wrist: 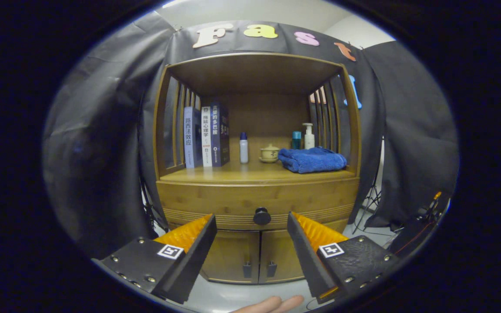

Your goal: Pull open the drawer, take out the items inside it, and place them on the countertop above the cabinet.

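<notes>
A wooden cabinet stands ahead with a shut drawer (pixel 250 198) across its front, fitted with a round black knob (pixel 262 216). The countertop (pixel 215 175) above the drawer carries shelf items. My gripper (pixel 251 219) is open, its fingers spread wide apart, and the knob sits between the fingertips, still some way beyond them. Nothing is held. The inside of the drawer is hidden.
On the countertop stand three books (pixel 207 137), a small white bottle (pixel 243 148), a lidded cup (pixel 270 153), a folded blue towel (pixel 312 159), a teal bottle (pixel 296 139) and a pump bottle (pixel 309 135). Two lower doors (pixel 255 256) sit under the drawer. A person's fingers (pixel 272 304) show below.
</notes>
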Available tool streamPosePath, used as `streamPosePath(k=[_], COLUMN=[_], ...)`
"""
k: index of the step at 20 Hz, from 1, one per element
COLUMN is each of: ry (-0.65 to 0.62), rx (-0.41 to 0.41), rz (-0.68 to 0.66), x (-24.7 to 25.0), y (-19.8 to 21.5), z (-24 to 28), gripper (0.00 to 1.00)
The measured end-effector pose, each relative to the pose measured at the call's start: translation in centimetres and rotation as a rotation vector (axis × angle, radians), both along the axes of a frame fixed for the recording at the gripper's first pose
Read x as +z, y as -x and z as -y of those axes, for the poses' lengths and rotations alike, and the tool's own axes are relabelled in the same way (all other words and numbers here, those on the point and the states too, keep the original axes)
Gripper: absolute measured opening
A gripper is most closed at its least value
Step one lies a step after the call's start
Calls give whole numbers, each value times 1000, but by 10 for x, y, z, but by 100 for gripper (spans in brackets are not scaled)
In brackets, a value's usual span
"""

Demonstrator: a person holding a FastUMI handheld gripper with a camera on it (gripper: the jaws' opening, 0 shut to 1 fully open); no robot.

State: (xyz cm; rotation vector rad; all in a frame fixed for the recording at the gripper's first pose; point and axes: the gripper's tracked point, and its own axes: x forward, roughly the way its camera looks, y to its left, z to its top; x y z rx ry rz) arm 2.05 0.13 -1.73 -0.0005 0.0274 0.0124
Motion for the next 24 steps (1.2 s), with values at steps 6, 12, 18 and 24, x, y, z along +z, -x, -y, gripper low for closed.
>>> streamPosePath(k=[6,12,18,24], ry=[4,-29,-13,45], rx=[17,12,-6,-80], rz=[-15,28,5,-51], x=[-10,-8,-31,-70], y=[-20,-60,-121,-157], z=[-5,-2,3,26], gripper=[97,98,98,92])
